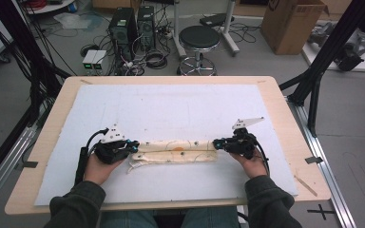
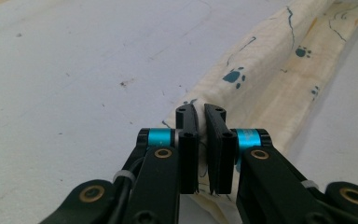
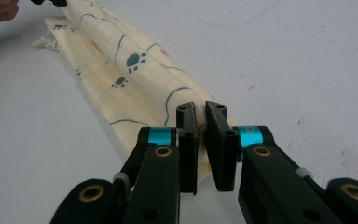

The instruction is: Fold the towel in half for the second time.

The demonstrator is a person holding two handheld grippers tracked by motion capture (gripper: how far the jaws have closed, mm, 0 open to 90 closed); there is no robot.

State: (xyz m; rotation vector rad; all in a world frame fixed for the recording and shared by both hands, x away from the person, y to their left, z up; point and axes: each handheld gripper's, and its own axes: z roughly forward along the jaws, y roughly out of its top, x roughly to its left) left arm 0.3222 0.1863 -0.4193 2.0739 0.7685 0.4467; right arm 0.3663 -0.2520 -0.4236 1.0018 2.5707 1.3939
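A: Cream cloth (image 1: 176,152), printed with teal paw marks, lies folded into a long narrow band across the near middle of the white mat (image 1: 171,109); its ends point left and right.

B: And the claws?

A: Left claw (image 1: 134,145) is clamped on the cloth's left end; in the left gripper view the jaws stand nearly together with a fold of fabric pinched between them; right claw (image 1: 217,144) is clamped on the right end the same way, cloth showing in the slim gap.

B: Anything further out?

A: Mat covers most of the wooden tabletop (image 1: 52,118); beyond the far edge stand a black stool (image 1: 198,39), two computer towers (image 1: 132,26) amid cables, and a cardboard box (image 1: 290,23).
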